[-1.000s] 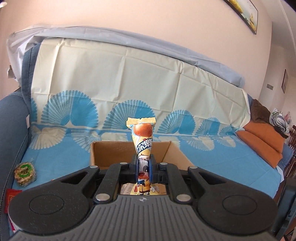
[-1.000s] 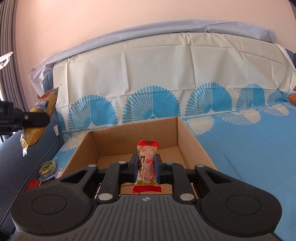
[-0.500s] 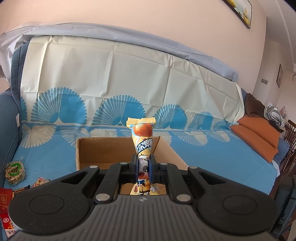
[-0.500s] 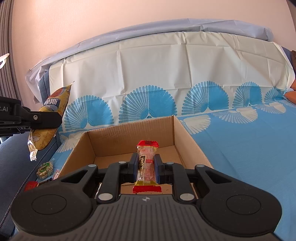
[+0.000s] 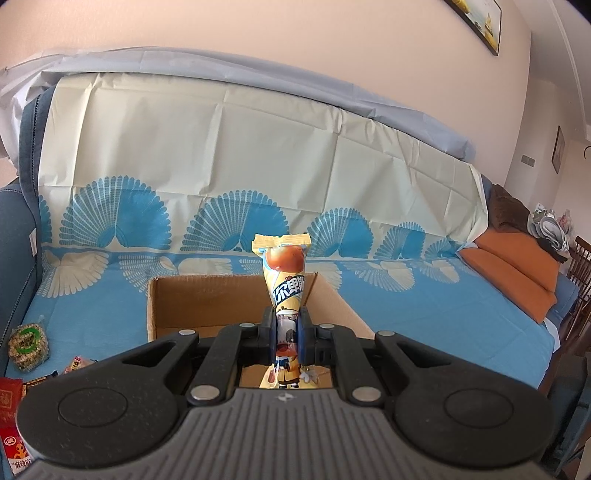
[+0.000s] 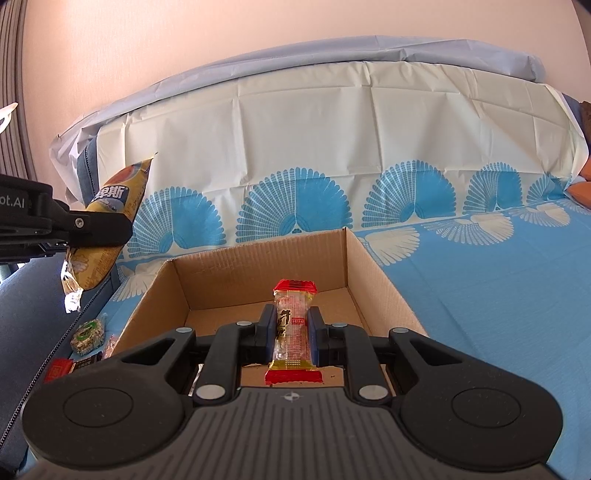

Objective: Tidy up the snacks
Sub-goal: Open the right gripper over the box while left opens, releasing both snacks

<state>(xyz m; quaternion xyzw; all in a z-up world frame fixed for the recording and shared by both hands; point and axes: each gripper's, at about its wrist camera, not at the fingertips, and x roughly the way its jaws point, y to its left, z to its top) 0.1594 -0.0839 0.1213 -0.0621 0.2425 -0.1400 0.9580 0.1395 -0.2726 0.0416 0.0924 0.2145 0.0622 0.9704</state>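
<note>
Right wrist view: right gripper (image 6: 291, 334) clamps bar (image 6: 293, 325) lengthwise, directly over box (image 6: 384, 284); left gripper (image 6: 110, 229), pinching yellow pack (image 6: 110, 206), hangs left of box, farther off.

A home living room. A long blue fabric sofa (image 5: 14, 229) stands against a pale pink wall, draped in a cream and blue fan-patterned cloth (image 5: 229, 158). Orange cushions (image 5: 513, 273) lie at the sofa's far end, and a framed picture (image 5: 476, 22) hangs above it.
</note>
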